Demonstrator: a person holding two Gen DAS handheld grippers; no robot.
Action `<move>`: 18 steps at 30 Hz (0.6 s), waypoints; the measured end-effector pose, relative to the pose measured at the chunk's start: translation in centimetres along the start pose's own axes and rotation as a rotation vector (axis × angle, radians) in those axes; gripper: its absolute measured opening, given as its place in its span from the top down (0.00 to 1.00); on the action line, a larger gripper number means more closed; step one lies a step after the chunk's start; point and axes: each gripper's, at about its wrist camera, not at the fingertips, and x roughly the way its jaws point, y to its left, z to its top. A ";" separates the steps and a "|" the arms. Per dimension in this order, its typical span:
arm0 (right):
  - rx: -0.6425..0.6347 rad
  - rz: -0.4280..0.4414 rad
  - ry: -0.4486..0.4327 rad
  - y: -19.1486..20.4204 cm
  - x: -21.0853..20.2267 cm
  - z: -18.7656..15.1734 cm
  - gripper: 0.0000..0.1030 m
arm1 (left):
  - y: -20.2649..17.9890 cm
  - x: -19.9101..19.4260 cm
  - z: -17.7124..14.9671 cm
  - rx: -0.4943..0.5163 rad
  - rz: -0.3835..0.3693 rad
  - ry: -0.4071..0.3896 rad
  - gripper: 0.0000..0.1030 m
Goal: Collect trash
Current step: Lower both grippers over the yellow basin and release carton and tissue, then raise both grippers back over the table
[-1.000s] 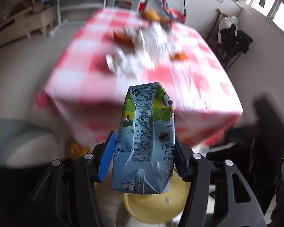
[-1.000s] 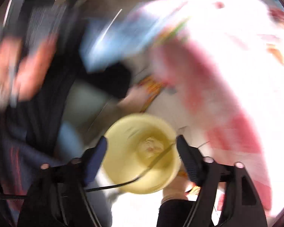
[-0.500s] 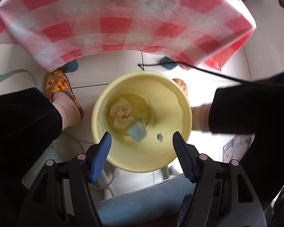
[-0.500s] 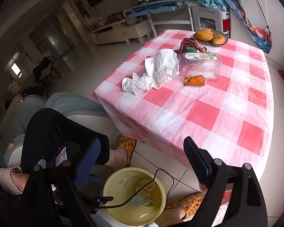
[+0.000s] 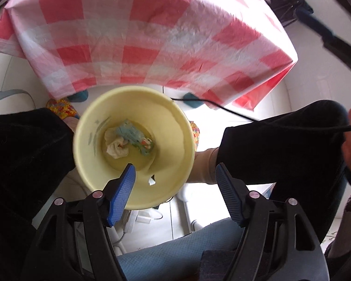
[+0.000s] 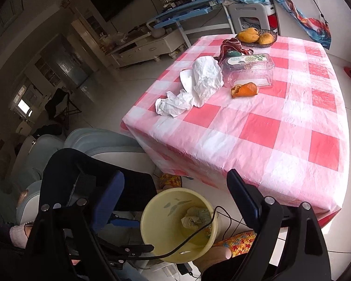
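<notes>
Claws first: my left claw (image 5: 175, 171) hangs spread wide with nothing between its blue pads, right over the yellow bin (image 5: 133, 147) on the floor between my legs. At the bin's bottom lie a milk carton (image 5: 135, 138) and a crumpled tissue (image 5: 115, 146), touching. My right claw (image 6: 175, 187) is likewise wide apart and holds nothing. Beyond it, on the checkered tabletop (image 6: 280, 128), sit crumpled white paper (image 6: 194, 86), orange peel (image 6: 244, 89) and a clear plastic box (image 6: 250, 70).
</notes>
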 end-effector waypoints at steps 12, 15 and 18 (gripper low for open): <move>-0.046 -0.062 -0.050 0.8 -0.3 0.5 0.17 | 1.9 -6.0 1.3 -0.053 0.004 -0.273 0.29; -0.054 -0.080 -0.078 0.1 -0.9 1.0 0.17 | 2.6 -7.9 2.0 -0.076 0.024 -0.341 0.28; -0.064 -0.084 -0.085 -0.7 -1.0 1.6 0.17 | 3.6 -9.4 2.9 -0.110 0.036 -0.388 0.27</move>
